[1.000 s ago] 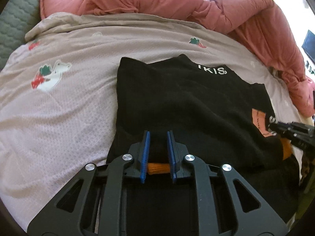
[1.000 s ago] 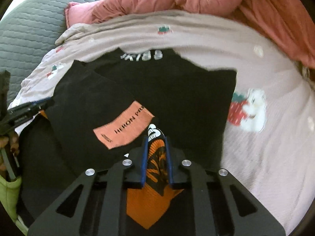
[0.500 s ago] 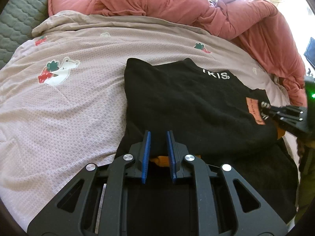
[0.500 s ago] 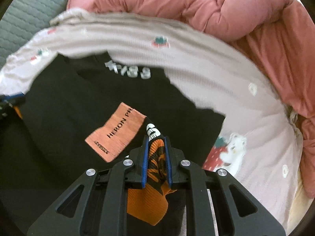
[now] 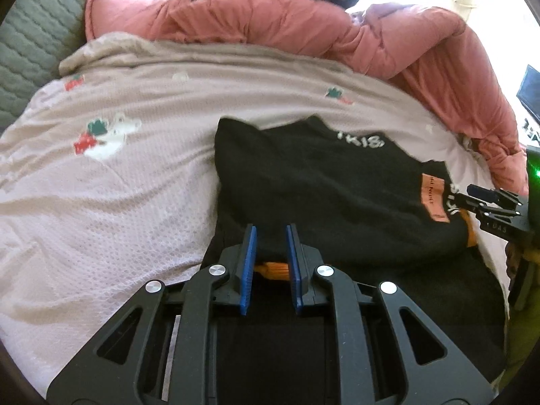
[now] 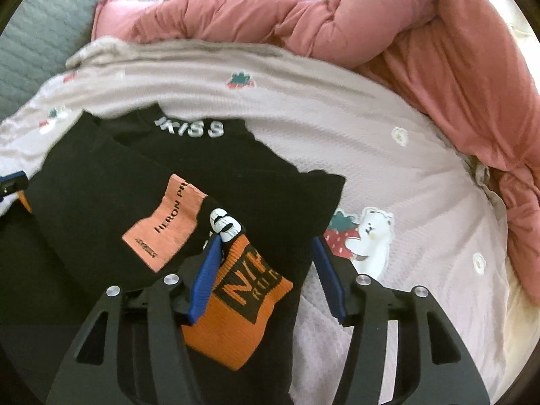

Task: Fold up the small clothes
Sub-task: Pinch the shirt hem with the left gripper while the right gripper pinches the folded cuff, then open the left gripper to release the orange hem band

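Right wrist view: the right gripper (image 6: 266,253) has just been opening, and its jaws now stand wide, with the orange ribbed cuff (image 6: 236,307) lying loose between them, brushing the left blue pad at most and clear of the other. Left wrist view: the left gripper (image 5: 270,243) has its jaws narrow, pinched on the near folded edge of the black sweater (image 5: 324,189), with a strip of orange trim showing between the pads. The sweater lies at centre frame on the pale printed bedsheet (image 5: 111,202), sleeve folded across the body and the orange label (image 6: 165,219) facing up; a pink duvet (image 5: 303,30) is bunched along the upper edge. Judgement: the knit is soft, light and limp, will sag and drag on the sheet, and is not fragile. The ribbed cuffs and hem are the firmest, least slippery points to take hold of; a single layer mid-panel would bunch.
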Motion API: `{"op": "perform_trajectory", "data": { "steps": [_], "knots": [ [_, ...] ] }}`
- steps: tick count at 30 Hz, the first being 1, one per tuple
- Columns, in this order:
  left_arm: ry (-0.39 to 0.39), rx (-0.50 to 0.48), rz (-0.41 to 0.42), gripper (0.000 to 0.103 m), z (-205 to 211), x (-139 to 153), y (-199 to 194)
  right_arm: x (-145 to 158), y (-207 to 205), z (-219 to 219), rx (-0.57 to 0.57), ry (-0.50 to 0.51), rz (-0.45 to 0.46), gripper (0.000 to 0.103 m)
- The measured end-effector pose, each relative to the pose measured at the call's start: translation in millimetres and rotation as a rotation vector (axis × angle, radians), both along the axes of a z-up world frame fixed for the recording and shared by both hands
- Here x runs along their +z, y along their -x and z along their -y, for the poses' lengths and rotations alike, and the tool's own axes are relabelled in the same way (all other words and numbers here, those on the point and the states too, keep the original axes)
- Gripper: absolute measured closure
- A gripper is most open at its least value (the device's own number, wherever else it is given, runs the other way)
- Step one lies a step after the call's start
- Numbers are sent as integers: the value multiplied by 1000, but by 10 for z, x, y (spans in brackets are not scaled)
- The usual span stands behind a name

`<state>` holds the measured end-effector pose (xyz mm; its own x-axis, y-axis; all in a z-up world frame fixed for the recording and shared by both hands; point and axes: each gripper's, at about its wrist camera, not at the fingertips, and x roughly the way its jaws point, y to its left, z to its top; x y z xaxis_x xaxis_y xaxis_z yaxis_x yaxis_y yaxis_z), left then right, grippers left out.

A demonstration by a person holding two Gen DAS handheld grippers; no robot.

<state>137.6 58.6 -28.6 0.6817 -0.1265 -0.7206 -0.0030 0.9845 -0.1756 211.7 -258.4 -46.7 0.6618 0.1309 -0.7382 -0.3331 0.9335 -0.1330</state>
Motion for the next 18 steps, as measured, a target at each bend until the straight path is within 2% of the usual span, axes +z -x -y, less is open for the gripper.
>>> {"op": "perform_trajectory", "data": {
  "steps": [5,8,11,18],
  "knots": [
    [-23,-45,14,92,177,85,-11,197,202,77,-18,-59,45,50],
    [-41,-54,-15,92,254,-3,-72,227,316,6,44,-98,22,50],
    [-45,-57,-68,92,256,-148,-96,165,390,-137,101,-129,-24,50],
    [-31,-55,-76,91,213,-193,-62,-6,404,-398,146,-141,-86,50]
  ]
}}
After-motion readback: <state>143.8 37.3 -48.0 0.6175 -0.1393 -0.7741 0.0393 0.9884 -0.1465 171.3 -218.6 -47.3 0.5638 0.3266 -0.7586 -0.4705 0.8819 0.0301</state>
